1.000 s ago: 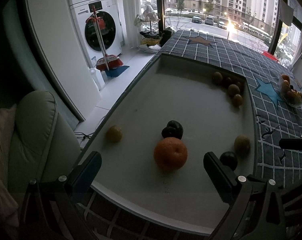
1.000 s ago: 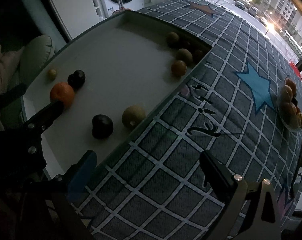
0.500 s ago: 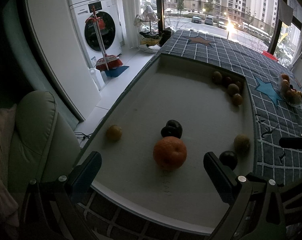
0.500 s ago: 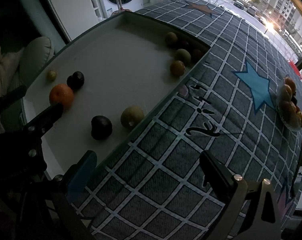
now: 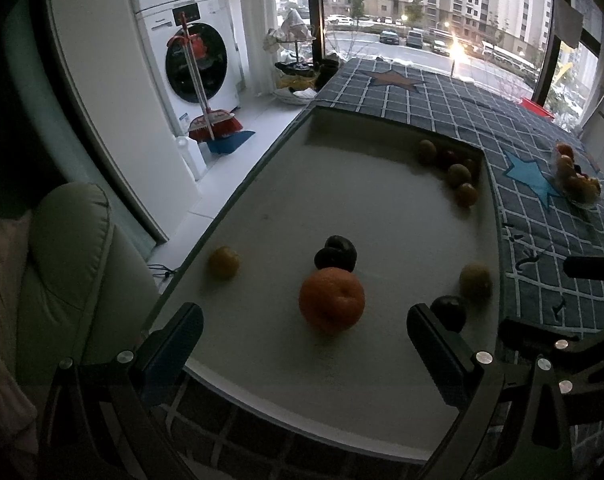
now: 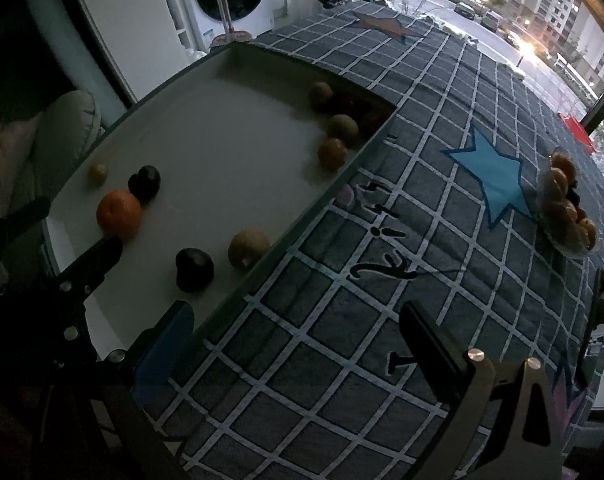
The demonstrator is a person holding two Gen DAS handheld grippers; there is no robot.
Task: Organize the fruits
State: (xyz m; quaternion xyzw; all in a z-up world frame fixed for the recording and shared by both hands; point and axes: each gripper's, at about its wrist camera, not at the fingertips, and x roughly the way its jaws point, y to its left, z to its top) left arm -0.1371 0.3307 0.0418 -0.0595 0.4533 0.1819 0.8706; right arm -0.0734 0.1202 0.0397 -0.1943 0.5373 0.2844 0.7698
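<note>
The left gripper (image 5: 303, 330) stands wide open with nothing between its two dark fingers, which sit at the lower left and lower right of the left wrist view. Just above the gap, at centre frame, a round orange citrus fruit (image 5: 331, 300) rests on the pale grey table surface (image 5: 341, 200). A pair of dark, nearly black plums (image 5: 335, 254) touches its upper side. Further left lies a small yellow fruit (image 5: 224, 262) near the table's edge. To the right, a dark round plum (image 5: 449, 312) sits just beside the right finger, with a greenish-yellow round fruit (image 5: 475, 280) close above it. A cluster of small green and orange fruits (image 5: 455, 172) fills the table's upper-right corner, against the dark grey checked cloth with white lines and blue star (image 5: 541, 208). A clear bowl of orange fruits (image 5: 577, 184) stands on that cloth at the right edge.

The right gripper (image 6: 294, 332) is also wide open and empty, held over the checked cloth in the lower part of the right wrist view. The dark plum and the greenish-yellow fruit lie up and to the left of its left finger, near the table's edge. The bowl appears at the far right. A white front-loading washing machine (image 5: 190, 56) and a red broom (image 5: 210, 120) stand at upper left of the left wrist view, a pale green cushioned chair (image 5: 70, 260) at left.
</note>
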